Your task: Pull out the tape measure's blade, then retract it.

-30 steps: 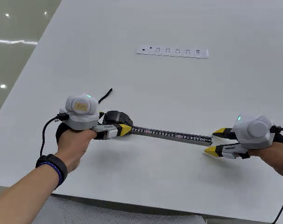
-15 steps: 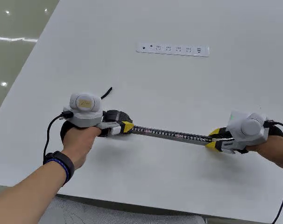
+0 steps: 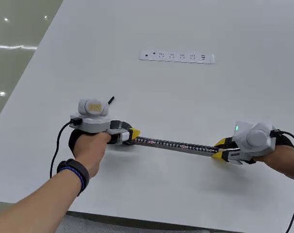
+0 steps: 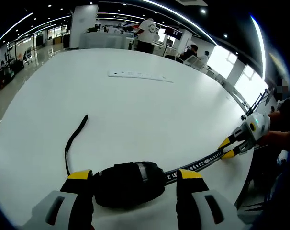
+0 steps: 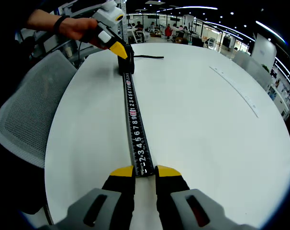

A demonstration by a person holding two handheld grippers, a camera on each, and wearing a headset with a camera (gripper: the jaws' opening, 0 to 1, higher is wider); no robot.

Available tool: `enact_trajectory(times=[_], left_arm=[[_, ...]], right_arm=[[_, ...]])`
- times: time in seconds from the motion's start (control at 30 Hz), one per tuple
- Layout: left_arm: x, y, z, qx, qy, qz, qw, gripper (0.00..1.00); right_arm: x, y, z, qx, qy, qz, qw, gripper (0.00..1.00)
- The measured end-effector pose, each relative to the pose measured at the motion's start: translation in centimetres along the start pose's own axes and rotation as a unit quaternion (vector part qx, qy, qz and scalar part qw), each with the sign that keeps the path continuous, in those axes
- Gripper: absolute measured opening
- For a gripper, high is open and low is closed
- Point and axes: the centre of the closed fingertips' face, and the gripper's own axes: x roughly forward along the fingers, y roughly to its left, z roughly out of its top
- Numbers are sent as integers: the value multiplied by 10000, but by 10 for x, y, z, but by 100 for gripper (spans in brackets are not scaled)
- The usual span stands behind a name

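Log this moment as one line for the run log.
left gripper: shut on tape measure case | right gripper: shut on blade tip | blade: extended along table | stage: blade out, not yet retracted

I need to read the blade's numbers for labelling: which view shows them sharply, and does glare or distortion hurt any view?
Right gripper view: blade numbers sharp at the near end, fisheye curves the table edge. Head view: even light, numbers too small. Left gripper view: tape measure case dark, ceiling lights glare.
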Motion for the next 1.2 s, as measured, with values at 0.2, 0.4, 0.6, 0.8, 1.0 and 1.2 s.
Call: enact_trajectory(times=[0.2, 0.4, 0.6, 0.8, 1.0, 1.2], left_arm=[[0, 8, -5, -303, 217, 296, 9989, 67], [0, 10, -6, -323, 419, 390, 9978, 62], [1, 7, -6, -169, 636, 491, 9966, 60], [0, 6, -7, -70, 770, 635, 9950, 59], [-1, 6, -9, 102, 856, 737, 9935, 59], [-2, 6, -9, 200, 875, 780, 9929, 58]], right_arm=[[0, 1, 1, 5, -8, -27, 10000, 15], [1, 0, 0, 22, -34, -36, 10000, 15], [2, 0, 1, 17, -57, -33, 10000, 15], [2, 0, 0, 1, -48, -32, 10000, 15], [2, -2, -1, 7, -54, -45, 10000, 15], [2, -2, 0, -35, -62, -53, 10000, 15]])
